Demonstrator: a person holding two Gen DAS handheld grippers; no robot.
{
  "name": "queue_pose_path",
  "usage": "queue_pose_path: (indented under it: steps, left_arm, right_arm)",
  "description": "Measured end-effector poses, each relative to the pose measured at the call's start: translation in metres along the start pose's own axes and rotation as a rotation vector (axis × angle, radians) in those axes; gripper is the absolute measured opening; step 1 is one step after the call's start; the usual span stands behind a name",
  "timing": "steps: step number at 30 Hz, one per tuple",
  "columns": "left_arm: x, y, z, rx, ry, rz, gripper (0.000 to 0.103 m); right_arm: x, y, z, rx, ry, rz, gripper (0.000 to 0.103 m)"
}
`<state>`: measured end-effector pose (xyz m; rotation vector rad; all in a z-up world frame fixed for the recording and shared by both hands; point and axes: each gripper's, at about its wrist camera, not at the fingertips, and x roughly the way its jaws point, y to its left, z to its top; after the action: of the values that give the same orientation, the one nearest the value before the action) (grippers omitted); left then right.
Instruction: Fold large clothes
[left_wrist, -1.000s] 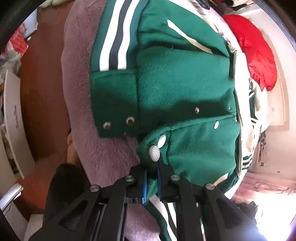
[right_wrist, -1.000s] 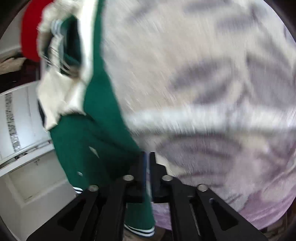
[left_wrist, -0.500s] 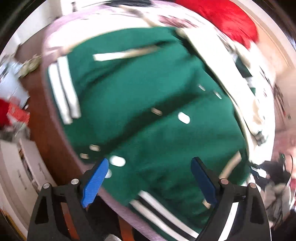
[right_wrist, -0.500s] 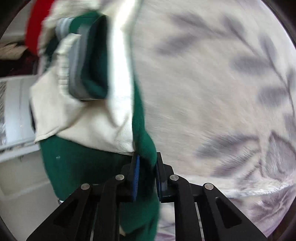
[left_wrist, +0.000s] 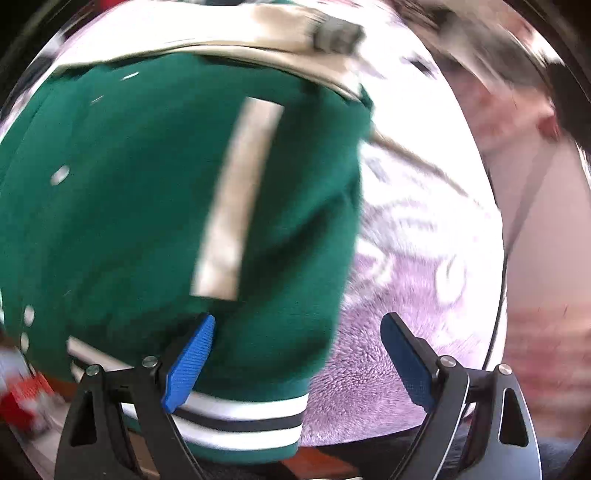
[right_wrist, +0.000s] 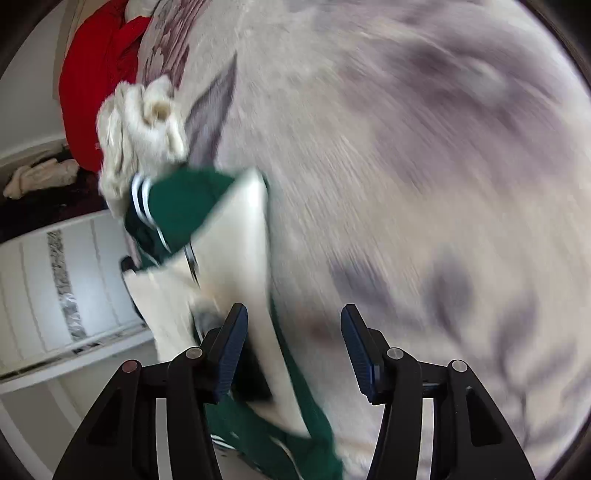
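1. Step in hand, as I judge it: a release between folds. The green wool varsity jacket with cream leather sleeves and striped ribbed hem (left_wrist: 155, 206) lies on the pale plush leaf-patterned blanket (left_wrist: 399, 332) of a bed, body folded over, snaps and cream pocket welt facing up.
2. Left claw (left_wrist: 295, 354): jaws stand wide, blue pads clear of cloth. It hovers over the jacket's hem corner, one pad above green fabric, the other above blanket. Holds nothing.
3. Right claw (right_wrist: 291, 343): jaws parted about halfway. The jacket's cream-and-green edge (right_wrist: 255, 280) lies just beside the left-hand pad and runs under it; no pinch visible, so it grips nothing. The view is motion-blurred.
4. Beyond the jacket: a red quilted garment (right_wrist: 99, 74) and a cream fleecy bundle (right_wrist: 140, 122) at the bed's far end.
5. Against the earlier frames: both claws were clamped on jacket fabric a second ago, the left at a snap edge, the right on the green border. The left has since let go, its jaws narrowing a little in the last half second; the right's have just been opening. Both views have swung across the jacket.
6. Next move likely calls for a fresh two-point grip on an outer edge or sleeve, then a carry across the body, keeping the heavy cloth flat.
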<state>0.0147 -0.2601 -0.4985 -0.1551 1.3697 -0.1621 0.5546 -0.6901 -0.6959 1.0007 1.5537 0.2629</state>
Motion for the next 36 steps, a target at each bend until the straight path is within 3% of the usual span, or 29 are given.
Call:
queue_pose_path:
  steps: [1, 2, 7, 8, 9, 10, 13, 16, 19, 21, 22, 23, 24, 26, 31, 33, 36]
  left_arm:
    - [0.009, -0.008, -0.001, 0.046, 0.001, 0.031, 0.047]
    - [0.014, -0.013, -0.002, 0.074, 0.004, 0.082, 0.019]
    - [0.017, -0.011, -0.002, 0.086, -0.042, 0.071, 0.008]
    - [0.015, -0.012, -0.003, 0.092, -0.049, 0.063, 0.008]
    - [0.012, -0.014, -0.005, 0.102, -0.055, 0.043, 0.008]
    - [0.01, -0.016, -0.008, 0.114, -0.054, 0.022, 0.007]
    - [0.011, -0.017, -0.015, 0.12, -0.03, -0.024, 0.007]
    - [0.017, -0.01, -0.007, 0.096, -0.011, -0.06, 0.007]
    - [0.008, 0.022, 0.001, -0.051, 0.009, -0.141, 0.01]
    - [-0.005, 0.054, 0.004, -0.236, 0.018, -0.224, 0.01]
    - [-0.013, 0.07, 0.003, -0.335, 0.012, -0.264, 0.012]
    - [-0.02, 0.08, 0.002, -0.402, 0.009, -0.285, 0.023]
    - [-0.025, 0.092, -0.001, -0.462, 0.012, -0.302, 0.031]
    - [-0.035, 0.112, -0.009, -0.575, 0.018, -0.331, 0.087]
    - [-0.062, 0.169, -0.029, -0.792, -0.003, -0.349, 0.089]
    - [-0.066, 0.182, -0.034, -0.849, -0.019, -0.315, 0.089]
    - [-0.057, 0.211, -0.033, -0.864, 0.001, -0.198, 0.089]
  right_arm:
    - [0.015, 0.007, 0.014, 0.005, 0.016, 0.034, 0.055]
    - [0.022, 0.005, 0.028, 0.007, 0.033, 0.055, 0.055]
    - [0.091, 0.021, 0.057, 0.072, 0.111, 0.096, 0.055]
    - [0.097, 0.026, 0.057, 0.068, 0.096, 0.086, 0.051]
    - [0.101, 0.033, 0.058, 0.038, 0.083, 0.059, 0.037]
    - [0.107, 0.044, 0.056, -0.006, 0.084, 0.04, 0.011]
    - [0.095, 0.075, 0.045, -0.133, 0.016, -0.088, 0.007]
    - [0.098, 0.079, 0.054, -0.134, -0.029, -0.196, 0.007]
    - [0.11, 0.068, 0.065, -0.067, 0.01, -0.178, 0.009]
    - [0.102, 0.066, 0.067, -0.048, 0.033, -0.144, 0.015]
    - [0.101, 0.07, 0.067, -0.032, 0.042, -0.123, 0.025]
    - [0.089, 0.069, 0.06, -0.033, 0.051, -0.131, 0.041]
    - [0.078, 0.067, 0.053, -0.044, 0.049, -0.141, 0.049]
    - [0.057, 0.063, 0.031, -0.082, 0.046, -0.161, 0.054]
    - [0.035, 0.039, -0.057, -0.103, 0.111, -0.212, 0.06]
    - [0.032, 0.028, -0.095, -0.106, 0.135, -0.222, 0.06]
    - [0.038, 0.028, -0.156, -0.103, 0.164, -0.2, 0.06]
